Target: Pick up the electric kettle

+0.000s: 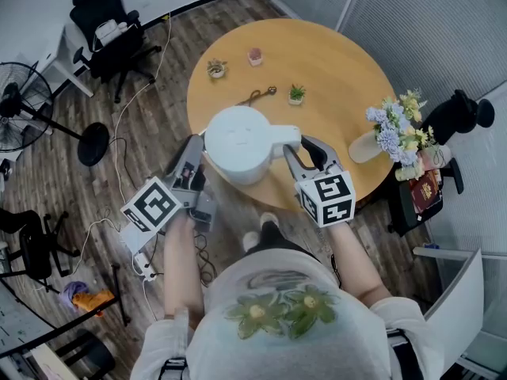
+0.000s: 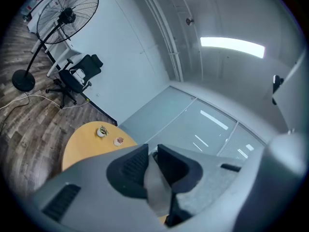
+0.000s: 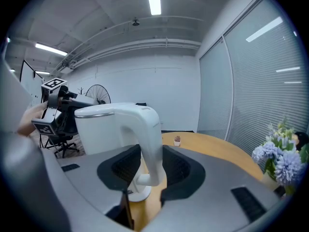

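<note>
At the far left, a standing fan (image 1: 20, 105) and a black office chair (image 1: 107, 34) are on the wood floor. The left gripper (image 1: 195, 150) points at the electric kettle (image 1: 240, 142) from the kettle's 8 o'clock. In the left gripper view its jaws are drawn almost together, with only a narrow pale-grey strip between the pads (image 2: 130, 170). What that strip is cannot be made out, and the head view does not show whether the tips touch the kettle's wall. The white kettle stands on its round base at the 6 o'clock edge of the round wooden table (image 1: 333, 70) and hides that edge. At the kettle's 3 o'clock, the right gripper (image 1: 301, 153) is clamped on the kettle's handle (image 3: 149, 139), with one pad on each side. Its marker cube (image 1: 327, 199) shows black-and-white square patterns. At the table's 3 o'clock is a bunch of pale flowers (image 1: 400, 129). A red booklet (image 1: 425, 190) just beside them bears gold print too small to read.
</note>
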